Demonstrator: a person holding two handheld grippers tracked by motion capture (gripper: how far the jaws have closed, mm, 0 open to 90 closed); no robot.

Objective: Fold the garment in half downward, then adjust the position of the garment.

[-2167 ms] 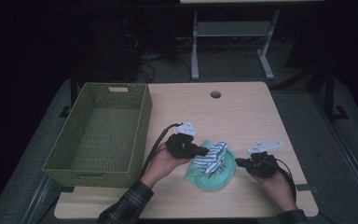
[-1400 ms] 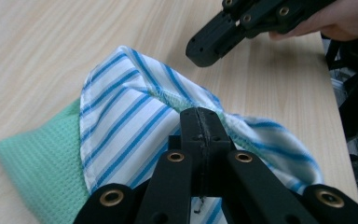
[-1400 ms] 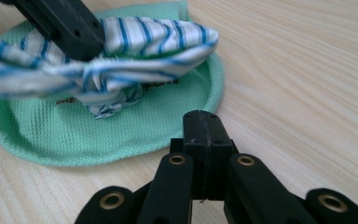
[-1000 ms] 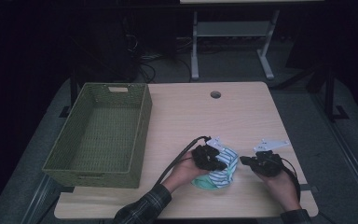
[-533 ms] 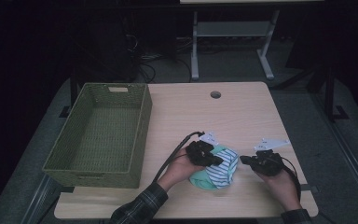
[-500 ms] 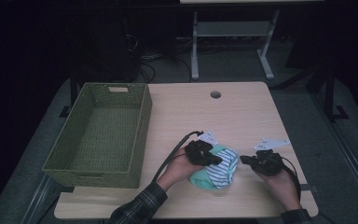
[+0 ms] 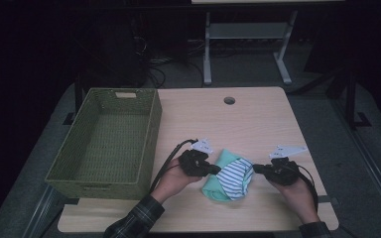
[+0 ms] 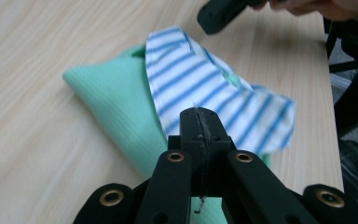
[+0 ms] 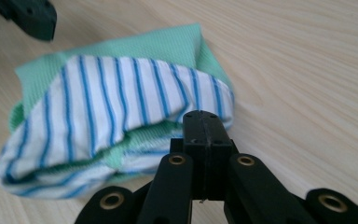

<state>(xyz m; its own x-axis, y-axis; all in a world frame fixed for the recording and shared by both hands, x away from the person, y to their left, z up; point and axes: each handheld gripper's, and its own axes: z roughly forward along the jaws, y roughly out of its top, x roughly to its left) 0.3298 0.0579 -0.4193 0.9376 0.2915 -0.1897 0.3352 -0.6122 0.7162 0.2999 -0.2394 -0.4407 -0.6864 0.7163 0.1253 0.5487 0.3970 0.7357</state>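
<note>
The cloth (image 7: 229, 177) at the lower centre of the high view is mint green with a white part striped in blue. The table (image 7: 218, 124) is pale wood grain. At the left the basket (image 7: 64, 161) is olive green and woven. Both grippers' fingers (image 8: 199, 122) are black. A plaid sleeve (image 7: 134, 223) shows at the bottom.

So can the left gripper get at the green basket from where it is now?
Probably yes: the left gripper is beside the folded cloth, and only bare table separates it from the basket.

Green wicker basket (image 7: 104, 144) on table (image 7: 258, 124) (left side); round hole (image 7: 229, 100).
</note>
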